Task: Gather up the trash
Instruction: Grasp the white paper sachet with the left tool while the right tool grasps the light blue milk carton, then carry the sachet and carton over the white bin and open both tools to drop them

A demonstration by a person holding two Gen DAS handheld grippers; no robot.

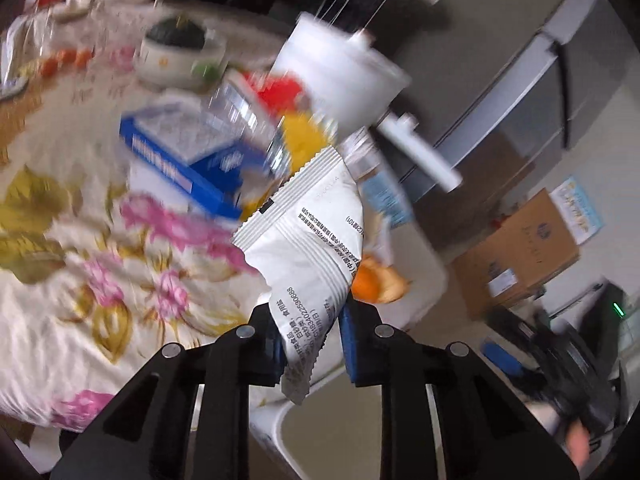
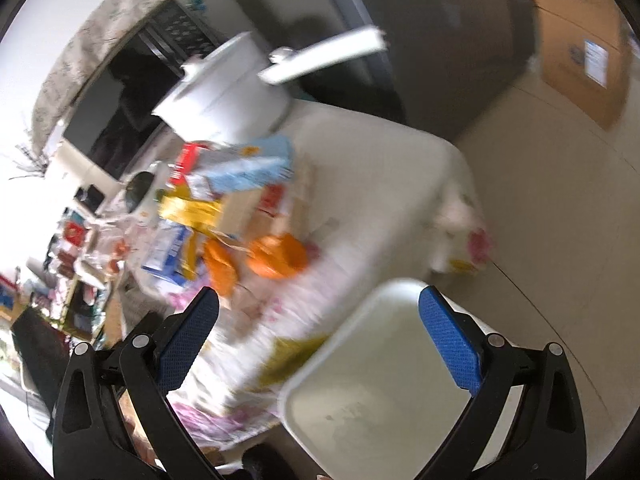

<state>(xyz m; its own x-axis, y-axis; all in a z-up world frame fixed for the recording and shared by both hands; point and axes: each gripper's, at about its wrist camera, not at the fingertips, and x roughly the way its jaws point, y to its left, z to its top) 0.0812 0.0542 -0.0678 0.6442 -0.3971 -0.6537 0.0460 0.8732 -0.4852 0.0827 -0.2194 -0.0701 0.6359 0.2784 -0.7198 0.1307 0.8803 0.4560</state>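
Note:
My left gripper (image 1: 310, 334) is shut on a white printed snack wrapper (image 1: 316, 248), which sticks up and forward from between the blue pads (image 1: 352, 344), above the floral tablecloth (image 1: 100, 264). Orange peel (image 1: 376, 280) lies just beyond it near the table's edge. In the right wrist view my right gripper (image 2: 320, 324) stands open with nothing between its fingers, above the rim of a white bin (image 2: 384, 392) beside the table. Orange peel (image 2: 280, 258) and mixed packets lie on the table ahead of it.
A white pot with a long handle (image 1: 344, 76), a blue box (image 1: 180, 160), a clear plastic bottle (image 1: 244, 116) and a bowl (image 1: 180, 60) crowd the table. A cardboard box (image 1: 520, 248) sits on the floor. A microwave (image 2: 132, 92) stands behind the table.

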